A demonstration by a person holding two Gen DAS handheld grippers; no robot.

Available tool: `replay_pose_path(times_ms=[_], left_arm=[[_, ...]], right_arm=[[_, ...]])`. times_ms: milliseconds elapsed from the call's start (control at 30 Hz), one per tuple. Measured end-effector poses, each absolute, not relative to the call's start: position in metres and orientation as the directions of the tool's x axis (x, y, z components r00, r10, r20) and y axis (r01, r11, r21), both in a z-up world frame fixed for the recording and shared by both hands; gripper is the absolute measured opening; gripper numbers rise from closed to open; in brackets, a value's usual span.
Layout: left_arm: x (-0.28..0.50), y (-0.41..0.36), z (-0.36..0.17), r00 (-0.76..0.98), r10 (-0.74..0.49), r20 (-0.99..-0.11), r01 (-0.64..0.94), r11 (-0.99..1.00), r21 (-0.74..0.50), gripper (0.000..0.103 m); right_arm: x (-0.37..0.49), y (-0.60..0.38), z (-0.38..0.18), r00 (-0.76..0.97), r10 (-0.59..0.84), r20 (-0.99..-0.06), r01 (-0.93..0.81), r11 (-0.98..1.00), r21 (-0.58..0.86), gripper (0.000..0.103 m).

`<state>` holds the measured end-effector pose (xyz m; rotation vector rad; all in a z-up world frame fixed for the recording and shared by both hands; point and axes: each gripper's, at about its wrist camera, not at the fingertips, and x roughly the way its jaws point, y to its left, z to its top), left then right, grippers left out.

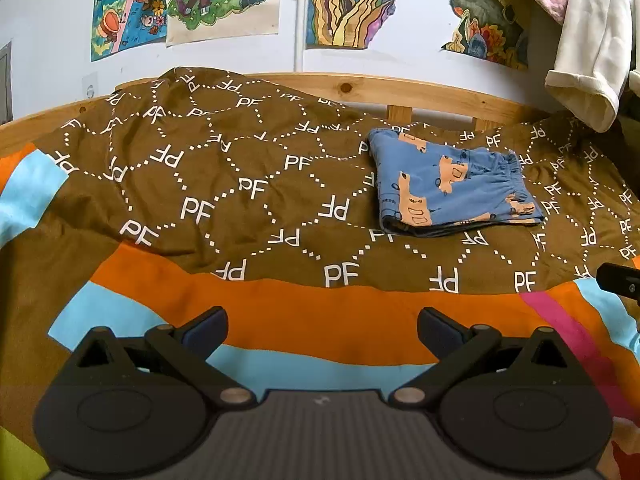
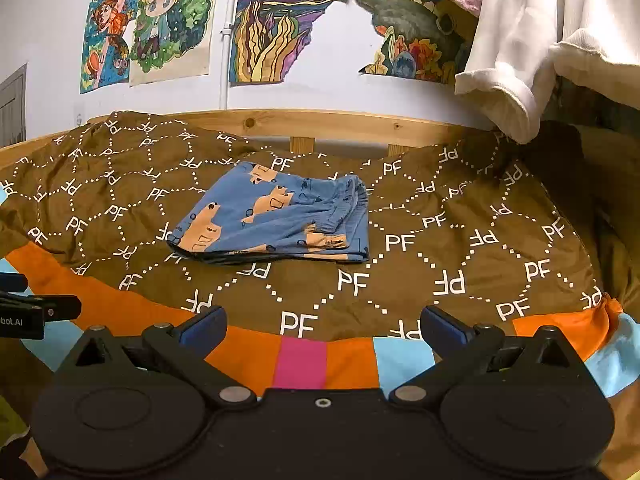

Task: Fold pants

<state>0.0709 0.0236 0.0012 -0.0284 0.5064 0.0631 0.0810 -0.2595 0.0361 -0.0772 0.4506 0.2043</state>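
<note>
The pants (image 2: 276, 220) lie folded into a flat, roughly square packet on the brown bedspread (image 2: 440, 248), toward the far side of the bed, short of the wooden bed rail (image 2: 320, 122). They are soft blue cloth with peach-coloured shapes, and the gathered waistband sits at the packet's right end; the stacked layers show as a dark line along its near edge. From the left wrist view the pants (image 1: 452, 184) sit right of centre, with a broad stretch of open bedspread (image 1: 240, 184) to their left, rumpled and printed with white dotted lines and letters.

Left gripper (image 1: 322, 326), fingers spread wide, nothing between them, hanging over the orange and light-blue stripes at the near edge of the cover. Right gripper (image 2: 324, 326), equally wide, empty too, over the orange, pink and blue stripe band. Both are well apart from the pants, with clear cloth in between.

A white garment (image 2: 520, 60) hangs down at the right, its hem close above the bedspread's far corner. Colourful drawings (image 2: 276, 20) cover the wall behind.
</note>
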Motion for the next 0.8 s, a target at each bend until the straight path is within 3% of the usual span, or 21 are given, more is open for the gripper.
replay_pose_path(times_ms=[600,800], left_arm=[[0.0723,0.0236,0.002,0.852,0.083,-0.516,-0.09,0.996,0.012,0.103],[0.0674,0.0177,0.0067,0.87,0.067,-0.489,-0.054,0.998,0.042,0.103]], right_arm=[[0.0804,-0.2584,0.0339,0.876,0.177,-0.449,-0.215,0.976,-0.035,0.102],[0.0816,-0.2579,0.0333,0.874,0.175,-0.454,-0.213,0.977,-0.032,0.102]])
